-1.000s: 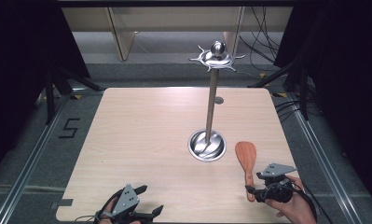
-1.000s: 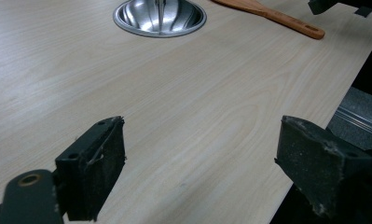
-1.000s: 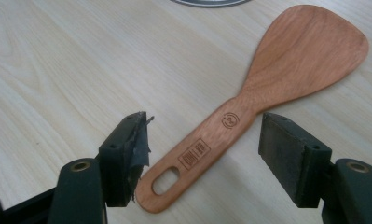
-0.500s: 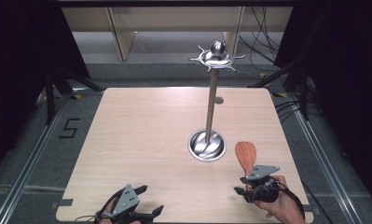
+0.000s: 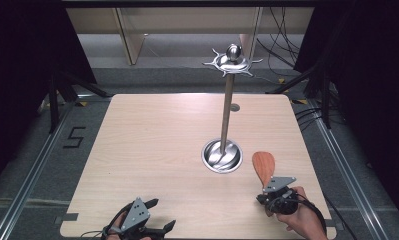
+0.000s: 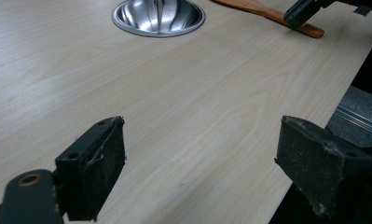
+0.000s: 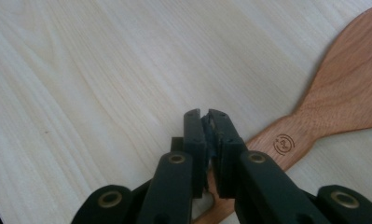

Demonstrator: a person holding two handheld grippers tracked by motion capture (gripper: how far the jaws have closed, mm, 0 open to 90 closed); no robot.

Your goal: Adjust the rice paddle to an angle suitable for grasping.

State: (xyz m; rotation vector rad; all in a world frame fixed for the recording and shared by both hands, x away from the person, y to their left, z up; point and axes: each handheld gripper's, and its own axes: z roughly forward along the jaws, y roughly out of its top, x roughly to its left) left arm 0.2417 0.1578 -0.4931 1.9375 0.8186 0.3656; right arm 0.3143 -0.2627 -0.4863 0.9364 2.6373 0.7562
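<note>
A: Count, please.

B: One wooden spatula, one steel stand made of a round dish base, a tall pole and a spiked crown on top. One table. Two grippers.

A: Where is the spatula?

B: Flat on the table at its near right, just beside the dish base of the stand, blade pointing away from the person.

A: Right gripper?

B: The right gripper has just been closing; its jaws now stand narrow, pinched on the spatula's handle, which passes between them. The hand comes in from the bottom right corner, gripper held low over the handle end.

A: What does the right gripper view add?

B: A small round stamp on the handle neck, and the handle end poking out under the jaws. The high view has neither.

A: Left gripper?

B: The left gripper has its jaws wide apart, nothing but bare tabletop between them. In the high view it rests at the near left edge of the table, well apart from the spatula. Its own view looks across at the dish base and the other gripper on the handle.
</note>
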